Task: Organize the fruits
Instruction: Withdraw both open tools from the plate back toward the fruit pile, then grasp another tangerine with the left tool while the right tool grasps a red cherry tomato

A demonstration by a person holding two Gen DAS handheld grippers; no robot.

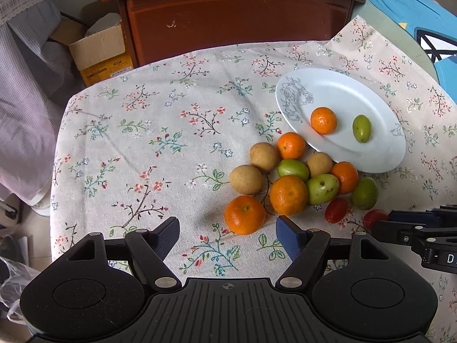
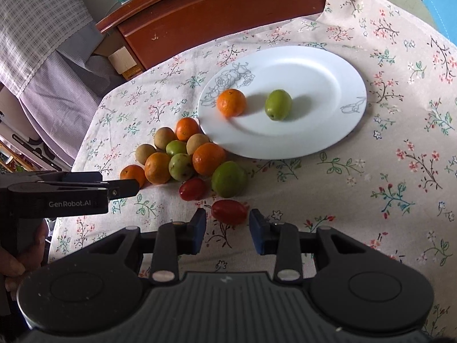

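Both your grippers are spread with nothing in them: the right gripper [image 2: 227,225] has its fingers either side of a red cherry tomato [image 2: 229,211] on the cloth, and the left gripper [image 1: 227,230] sits wide just short of the nearest orange [image 1: 244,214]. Past them the fruit pile [image 2: 182,154] lies beside the white plate [image 2: 314,131], which holds one orange [image 2: 231,102] and one green fruit [image 2: 278,104]

cardboard box [image 1: 100,51] partly hidden, hand [image 2: 17,260] cut off
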